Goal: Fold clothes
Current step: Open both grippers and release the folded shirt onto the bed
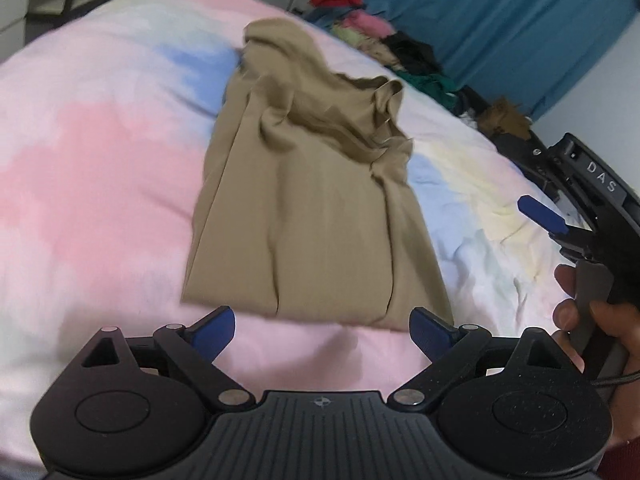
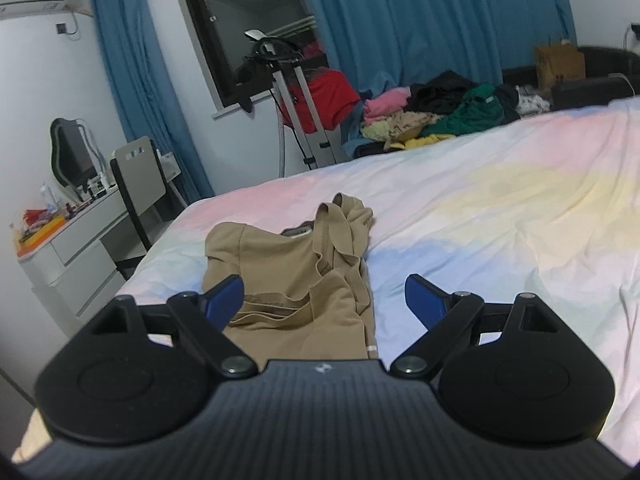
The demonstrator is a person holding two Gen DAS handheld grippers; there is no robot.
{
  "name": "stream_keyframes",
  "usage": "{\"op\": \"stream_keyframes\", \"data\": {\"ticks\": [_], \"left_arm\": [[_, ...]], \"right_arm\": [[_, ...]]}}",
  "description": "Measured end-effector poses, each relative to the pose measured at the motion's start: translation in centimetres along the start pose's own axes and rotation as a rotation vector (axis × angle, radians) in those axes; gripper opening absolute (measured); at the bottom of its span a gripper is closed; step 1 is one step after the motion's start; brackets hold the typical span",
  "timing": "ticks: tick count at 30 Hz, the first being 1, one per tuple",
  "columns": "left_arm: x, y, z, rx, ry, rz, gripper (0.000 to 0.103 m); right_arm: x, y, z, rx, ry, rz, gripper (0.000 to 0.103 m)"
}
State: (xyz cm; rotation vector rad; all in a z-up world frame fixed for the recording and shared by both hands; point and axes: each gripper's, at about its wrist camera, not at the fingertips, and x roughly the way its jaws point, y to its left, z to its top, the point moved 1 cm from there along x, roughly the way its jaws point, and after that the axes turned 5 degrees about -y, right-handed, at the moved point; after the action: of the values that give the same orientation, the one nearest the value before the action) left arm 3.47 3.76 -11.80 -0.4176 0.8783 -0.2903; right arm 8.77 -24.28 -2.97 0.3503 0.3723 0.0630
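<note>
Our left gripper (image 1: 322, 330) is hovering over the bed (image 1: 92, 168) with its blue fingers spread wide and nothing between them, and our right gripper (image 2: 324, 300) is doing the same, jaws apart and empty. From the left wrist view we are also seeing the right gripper off to the right, gripped by our right hand (image 1: 588, 316).

Working from the biggest thing down: the bed, under a pastel sheet of pink, blue and yellow patches, is filling the space ahead of both grippers. The sheet is lying mostly smooth, with soft wrinkles to the right of the right gripper. Directly ahead of the left gripper the tan garment (image 1: 304, 208) is resting on the sheet; it is sitting just ahead of and slightly left of centre for the right gripper. Its near part is lying flat as a long panel with the sides apparently turned in, while the far end, with straps and neckline, is bunched and rumpled.

We are judging the fold as partly done: the lengthwise folds look made, and the crumpled top needs smoothing and a crosswise fold.

Far beyond the right gripper, a pile of clothes (image 2: 436, 116) is waiting at the bed's far edge, below blue curtains (image 2: 432, 20). To its left are standing a desk (image 2: 76, 240) and a chair (image 2: 140, 184).
</note>
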Motion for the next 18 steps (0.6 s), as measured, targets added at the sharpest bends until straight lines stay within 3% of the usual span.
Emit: {"op": "stream_keyframes", "data": {"ticks": [5,18], "left_arm": [[2.4,1.2,-0.8,-0.111,0.067,0.011,0.096],[3.6,4.4,-0.8,-0.346,0.009,-0.096,0.102]], "right_arm": [[0.4,-0.4,-0.2,0.040,0.036,0.017,0.089],[0.7,-0.6,-0.7,0.100,0.089,0.055,0.089]]}}
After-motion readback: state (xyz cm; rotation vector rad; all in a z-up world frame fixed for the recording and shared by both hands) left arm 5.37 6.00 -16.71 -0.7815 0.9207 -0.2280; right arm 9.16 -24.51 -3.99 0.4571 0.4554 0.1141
